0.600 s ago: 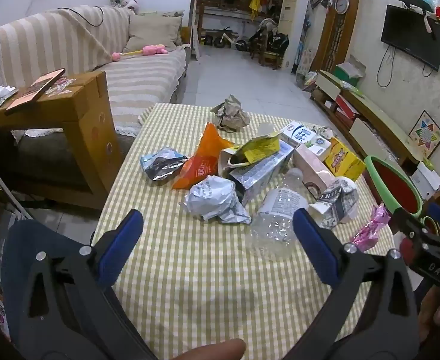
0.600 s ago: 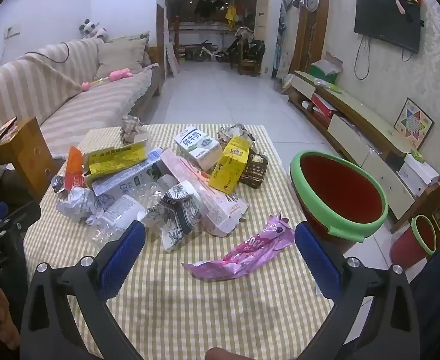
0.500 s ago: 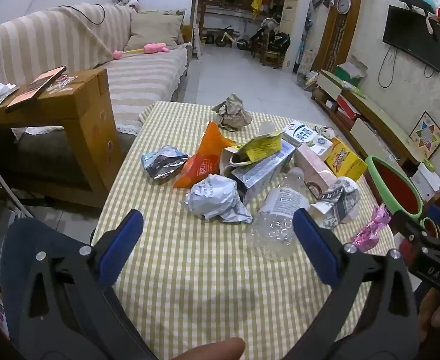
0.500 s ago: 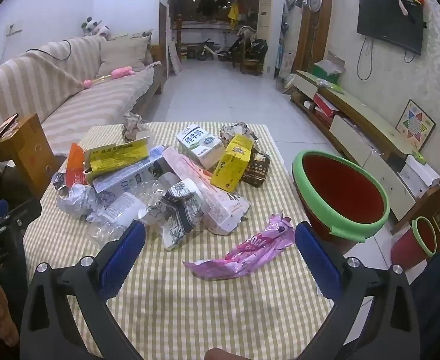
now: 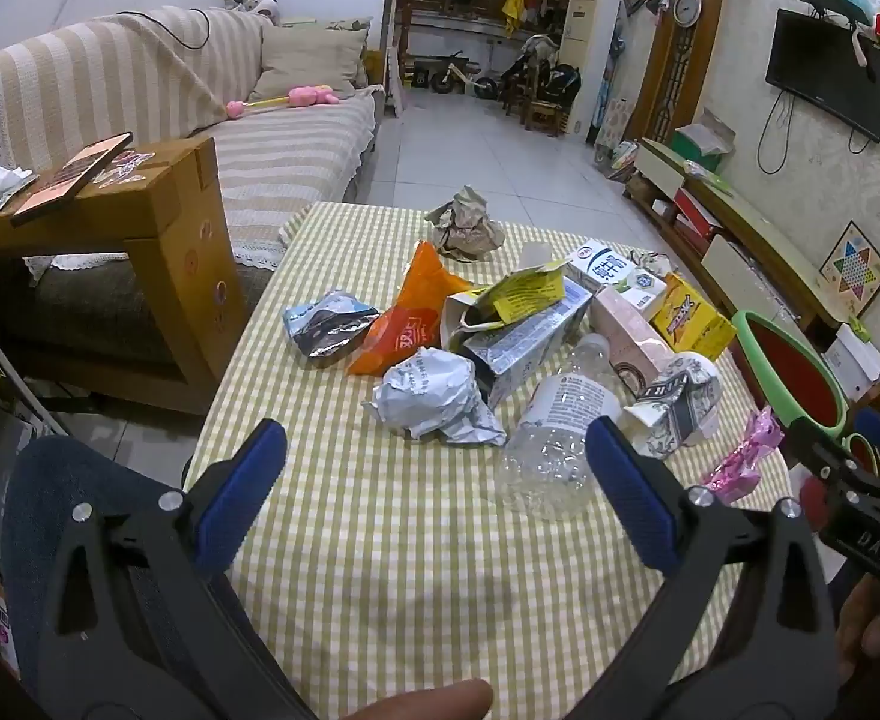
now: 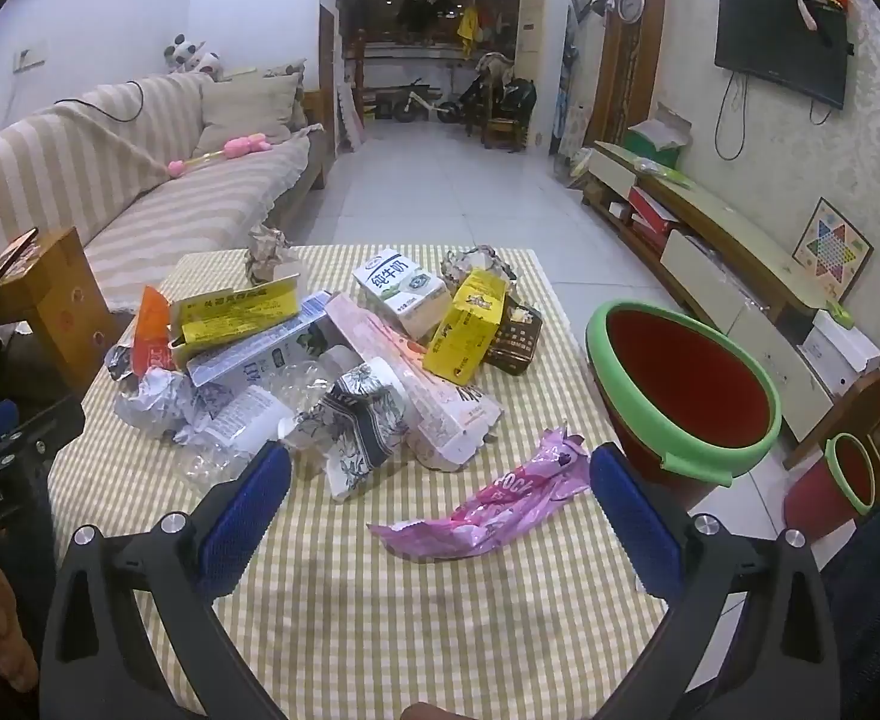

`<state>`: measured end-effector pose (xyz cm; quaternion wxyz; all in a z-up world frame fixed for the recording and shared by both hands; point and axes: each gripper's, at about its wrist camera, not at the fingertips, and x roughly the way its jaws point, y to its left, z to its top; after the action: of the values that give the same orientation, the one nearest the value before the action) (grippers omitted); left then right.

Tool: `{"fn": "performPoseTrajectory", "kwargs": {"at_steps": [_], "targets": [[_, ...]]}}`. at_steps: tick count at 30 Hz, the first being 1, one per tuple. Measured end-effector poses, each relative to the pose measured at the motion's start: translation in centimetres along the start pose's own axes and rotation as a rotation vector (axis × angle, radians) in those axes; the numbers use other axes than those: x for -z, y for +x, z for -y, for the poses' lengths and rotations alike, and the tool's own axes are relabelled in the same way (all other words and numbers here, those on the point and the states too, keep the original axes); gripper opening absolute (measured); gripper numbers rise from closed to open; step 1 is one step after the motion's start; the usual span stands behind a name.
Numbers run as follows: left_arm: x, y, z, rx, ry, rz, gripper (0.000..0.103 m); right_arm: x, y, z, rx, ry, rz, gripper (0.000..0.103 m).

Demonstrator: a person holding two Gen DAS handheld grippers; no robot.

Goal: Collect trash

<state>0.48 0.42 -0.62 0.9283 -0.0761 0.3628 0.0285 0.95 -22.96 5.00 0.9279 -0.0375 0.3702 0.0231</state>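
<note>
Trash lies heaped on the far half of the worktop: cartons, crumpled paper, foil packets, a clear plastic bottle and a pink wrapper lying apart, nearest me. Nothing appears collected yet; I judge this the opening step, choosing a first piece. My left claw hangs released above bare checked cloth, nothing between its pads, short of the crumpled white paper and the bottle. My right claw is likewise spread wide and empty, the pink wrapper lying just beyond it. The red bin with a green rim stands beside the worktop's right edge. Next move, in my judgement: advance the right claw onto the wrapper, clench, carry it across to the bin. The wrapper is thin and flat, so the pads must come low. The room: striped sofa on the left, wall television on the right, tiled floor beyond.
</note>
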Motion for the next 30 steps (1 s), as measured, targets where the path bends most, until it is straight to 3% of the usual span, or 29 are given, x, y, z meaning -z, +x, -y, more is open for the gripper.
{"fn": "performPoseTrajectory", "kwargs": {"at_steps": [30], "targets": [[0.03, 0.01, 0.07, -0.001, 0.002, -0.001, 0.097, -0.03, 0.28, 0.21, 0.006, 0.002, -0.011, 0.096]]}}
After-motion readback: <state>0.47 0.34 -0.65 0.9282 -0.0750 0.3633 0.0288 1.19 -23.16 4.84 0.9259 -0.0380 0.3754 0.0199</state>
